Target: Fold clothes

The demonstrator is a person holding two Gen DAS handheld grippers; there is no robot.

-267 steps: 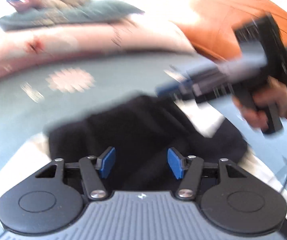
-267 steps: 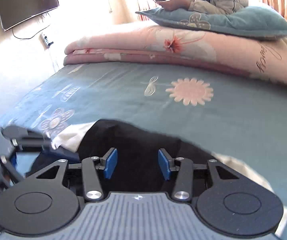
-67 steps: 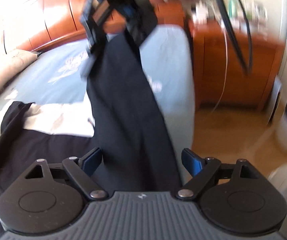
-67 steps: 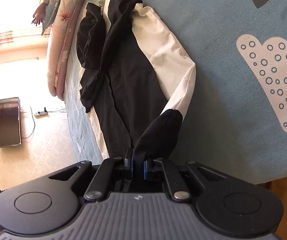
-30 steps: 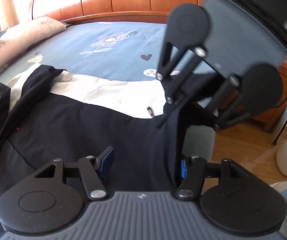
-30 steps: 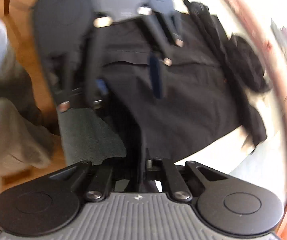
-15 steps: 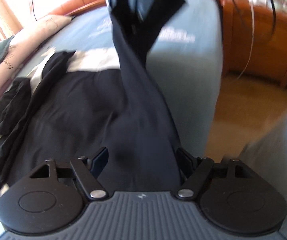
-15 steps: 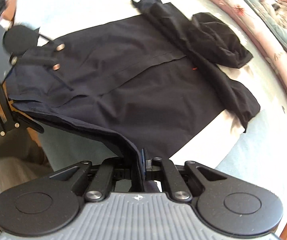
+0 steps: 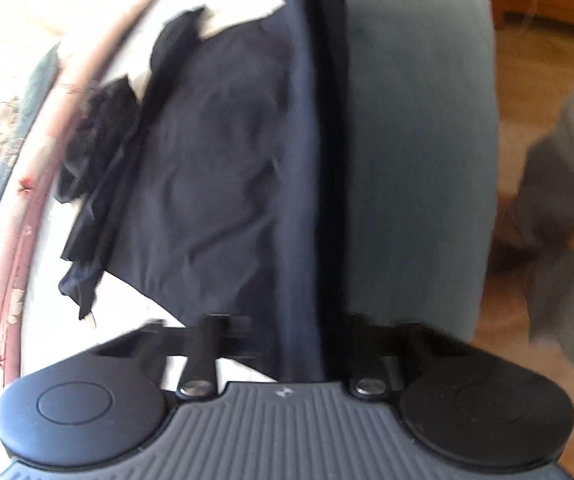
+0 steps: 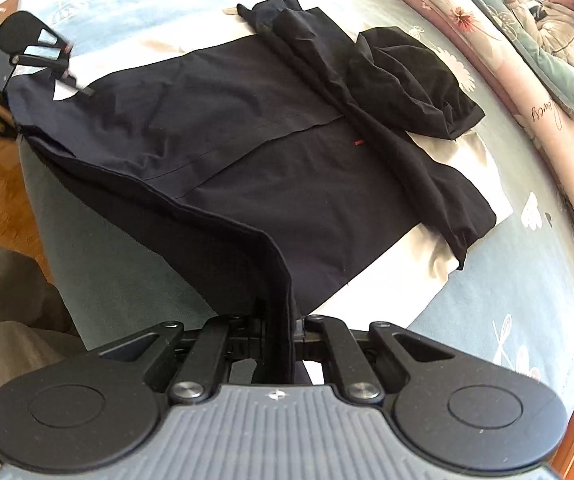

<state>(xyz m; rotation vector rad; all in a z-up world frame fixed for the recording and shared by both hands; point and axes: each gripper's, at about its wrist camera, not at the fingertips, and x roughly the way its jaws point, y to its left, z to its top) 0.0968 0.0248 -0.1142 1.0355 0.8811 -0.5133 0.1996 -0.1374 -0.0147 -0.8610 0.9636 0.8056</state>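
Between both pinching grippers (image 10: 283,332), dark garment's (image 10: 223,128) lifted hem over bed (image 10: 527,272)

Left claw (image 9: 307,344) just clamped shut on dark cloth, right claw (image 10: 283,332) pinched on it too

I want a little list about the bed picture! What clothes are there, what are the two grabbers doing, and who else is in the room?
Place: bed with a blue flowered sheet
Main clothing: black jacket with white parts, spread flat on the bed
Other cloth: small black bundle lying on the jacket's far side
Left hand-held gripper: has just been closing, now shut on the jacket's near edge
Right hand-held gripper: shut on the same edge, at the other end
Edge between them: lifted off the bed
Far side: person resting behind a pillow
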